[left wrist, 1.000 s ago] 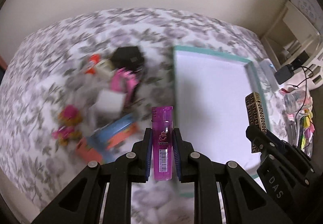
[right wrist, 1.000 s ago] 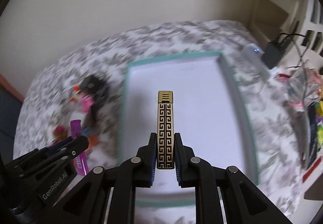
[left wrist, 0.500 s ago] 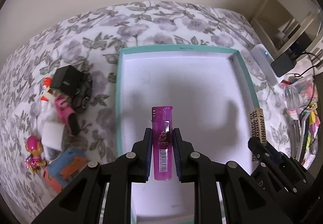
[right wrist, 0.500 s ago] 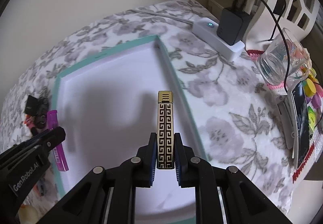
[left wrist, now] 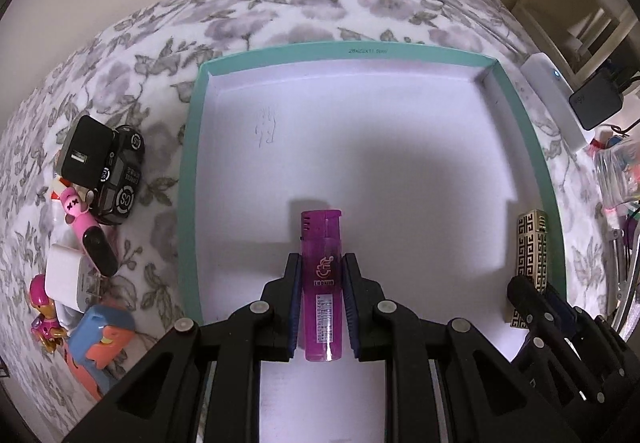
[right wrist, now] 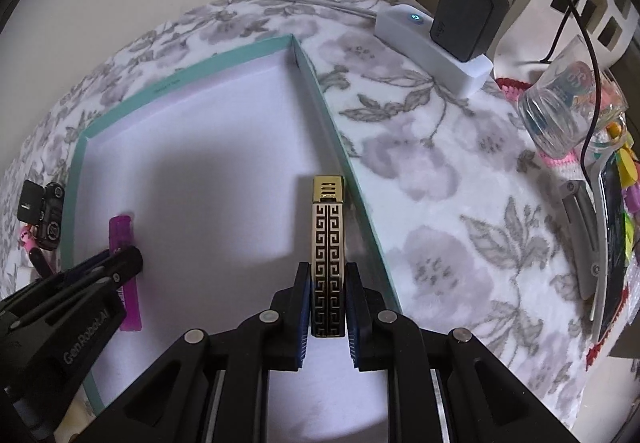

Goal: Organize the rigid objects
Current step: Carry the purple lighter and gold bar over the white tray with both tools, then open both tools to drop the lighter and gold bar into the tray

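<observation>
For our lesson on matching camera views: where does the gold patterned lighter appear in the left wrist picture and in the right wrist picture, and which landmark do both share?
Left wrist view: the gold patterned lighter is at the right edge, held by the right gripper by the box's right wall.
Right wrist view: centre, upright between the fingers.
Shared landmark: the teal-rimmed box.

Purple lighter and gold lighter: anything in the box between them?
Nothing. In the left wrist view, only bare white box floor lies between the purple lighter and the gold patterned lighter; the right wrist view agrees.
</observation>
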Tool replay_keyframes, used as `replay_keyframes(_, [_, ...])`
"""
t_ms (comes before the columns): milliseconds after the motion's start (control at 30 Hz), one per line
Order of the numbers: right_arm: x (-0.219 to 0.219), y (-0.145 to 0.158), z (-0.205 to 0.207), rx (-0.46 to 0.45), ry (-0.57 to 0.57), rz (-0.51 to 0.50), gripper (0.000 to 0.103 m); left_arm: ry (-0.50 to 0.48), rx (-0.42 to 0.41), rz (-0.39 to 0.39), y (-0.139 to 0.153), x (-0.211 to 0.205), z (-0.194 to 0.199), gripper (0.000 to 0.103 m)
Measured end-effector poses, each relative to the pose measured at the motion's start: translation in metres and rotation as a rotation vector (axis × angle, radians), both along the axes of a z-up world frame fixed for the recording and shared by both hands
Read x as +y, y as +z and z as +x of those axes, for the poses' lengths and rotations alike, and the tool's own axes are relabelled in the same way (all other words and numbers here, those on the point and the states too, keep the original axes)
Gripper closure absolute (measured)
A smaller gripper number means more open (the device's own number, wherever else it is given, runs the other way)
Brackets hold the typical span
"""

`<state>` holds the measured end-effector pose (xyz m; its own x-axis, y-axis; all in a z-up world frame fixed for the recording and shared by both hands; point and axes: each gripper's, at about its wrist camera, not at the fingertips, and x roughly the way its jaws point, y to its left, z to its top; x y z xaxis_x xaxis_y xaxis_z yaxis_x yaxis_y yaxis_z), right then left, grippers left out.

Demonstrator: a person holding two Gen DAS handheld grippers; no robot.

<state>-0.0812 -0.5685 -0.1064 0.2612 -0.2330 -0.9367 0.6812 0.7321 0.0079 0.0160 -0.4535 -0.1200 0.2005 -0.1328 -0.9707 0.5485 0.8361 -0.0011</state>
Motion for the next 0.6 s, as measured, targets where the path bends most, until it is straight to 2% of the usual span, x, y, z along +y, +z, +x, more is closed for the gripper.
replay_keyframes(400, [0.001, 0.002, -0.001, -0.002, 0.013, 0.003, 0.085, 0.043, 0.033, -0.02, 0.005, 0.009, 0.007, 0.082])
replay_keyframes(500, [0.006, 0.009, -0.002, -0.007, 0.029, -0.012, 0.078, 0.054, 0.035, -0.044, 0.013, 0.014, 0.009, 0.082])
replay_keyframes(600, [0.012, 0.02, -0.001, -0.016, 0.054, -0.039, 0.077, 0.054, 0.018, -0.068, 0.025, 0.019, 0.01, 0.082])
